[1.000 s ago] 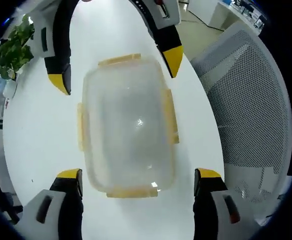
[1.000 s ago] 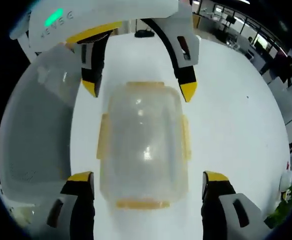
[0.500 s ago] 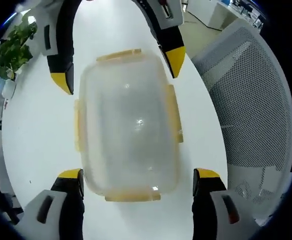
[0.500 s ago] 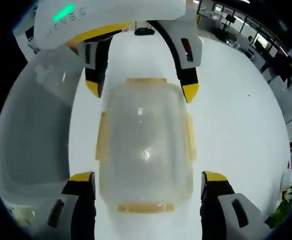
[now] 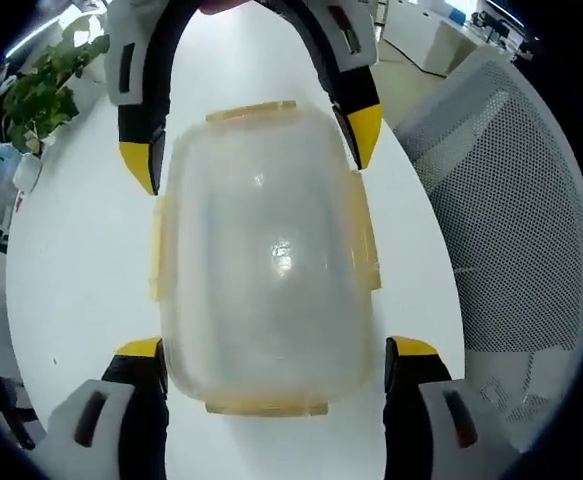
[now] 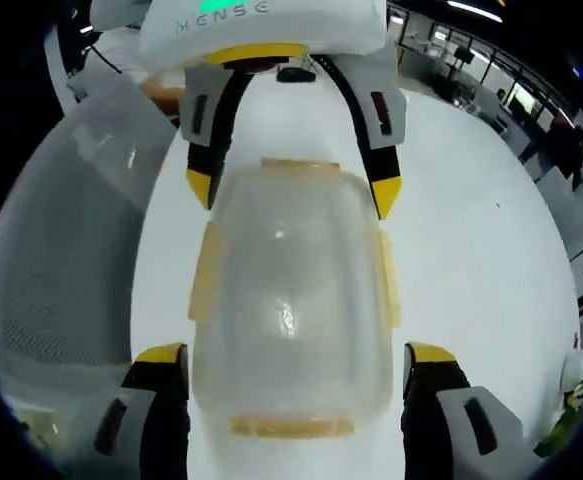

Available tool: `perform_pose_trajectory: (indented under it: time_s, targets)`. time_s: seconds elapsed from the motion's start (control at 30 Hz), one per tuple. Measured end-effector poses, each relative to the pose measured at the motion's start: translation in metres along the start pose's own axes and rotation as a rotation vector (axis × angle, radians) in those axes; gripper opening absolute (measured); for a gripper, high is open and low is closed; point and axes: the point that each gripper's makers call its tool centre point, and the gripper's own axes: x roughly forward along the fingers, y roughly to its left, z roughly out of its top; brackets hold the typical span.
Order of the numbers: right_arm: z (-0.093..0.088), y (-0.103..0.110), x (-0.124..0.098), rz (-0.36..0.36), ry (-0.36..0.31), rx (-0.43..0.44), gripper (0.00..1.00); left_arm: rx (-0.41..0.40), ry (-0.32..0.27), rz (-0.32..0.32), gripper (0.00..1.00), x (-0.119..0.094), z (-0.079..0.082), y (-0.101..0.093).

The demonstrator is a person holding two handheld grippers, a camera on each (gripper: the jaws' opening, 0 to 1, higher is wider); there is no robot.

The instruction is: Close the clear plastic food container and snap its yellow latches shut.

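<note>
Light, slippery-looking clear rectangular plastic food container point(image 5: 266, 250) on white counter point(image 5: 81, 270), best pressed at yellow latches point(image 5: 366, 240); left gripper point(image 5: 271, 358) and right gripper point(image 6: 296, 362) both spread wide, grasping nothing.

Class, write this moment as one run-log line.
container: lid on, on white table | latches: flared out, unsnapped | left gripper: open, straddling near end | right gripper: open, straddling opposite end
</note>
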Motion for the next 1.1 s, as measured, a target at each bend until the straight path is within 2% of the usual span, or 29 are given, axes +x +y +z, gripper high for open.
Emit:
perform_pose_trajectory:
  time_s: [0.1,0.2,0.43,0.7,1.1]
  targets:
    - [-0.0024,0.0014,0.0040,-0.003,-0.006,0.002,0.89,0.005,-0.006,0.013,0.92,0.0013,0.0003,0.0008]
    - [-0.0085,0.0013,0.0066,-0.001,0.010,0.030,0.89,-0.028,-0.010,0.017,0.87,0.0020,0.0004,0.0016]
    - [-0.0060,0.0016,0.0041,0.001,-0.056,0.006,0.87,-0.047,-0.045,0.026,0.87,0.0030,0.0032,-0.0009]
    - [-0.0056,0.0024,0.0053,0.025,-0.048,-0.016,0.86,-0.081,-0.050,0.031,0.86,0.0027,0.0043,-0.0041]
    - [-0.0056,0.0029,0.0055,0.021,-0.043,-0.011,0.86,-0.082,-0.054,0.041,0.86,0.0035,0.0039,-0.0046]
